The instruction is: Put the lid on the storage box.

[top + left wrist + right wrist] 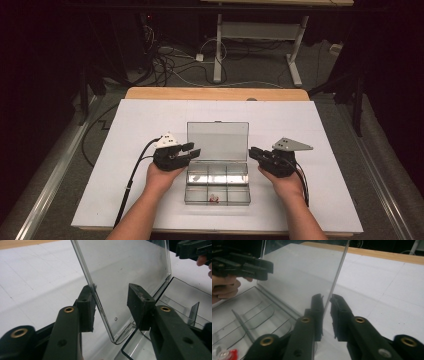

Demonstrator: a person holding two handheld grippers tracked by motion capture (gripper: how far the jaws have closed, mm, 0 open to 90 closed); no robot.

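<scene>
Right gripper view: right gripper [326, 307] clenched on edge of clear box lid [312, 275], upright. Left gripper [111, 307] jaws apart, straddling lid's other edge; one pad touching, other clear.

A wooden table [215, 93] is standing in a dark room. A big white sheet [150, 120] is lying flat on it and is covering almost all of the top. A strip of bare wood is showing at the far edge. A clear plastic box [217, 187] with little compartments is sitting on the white sheet, near the middle. Its lid [217, 141] is standing up at the back. Something small and red [214, 199] is lying in one front compartment.
</scene>
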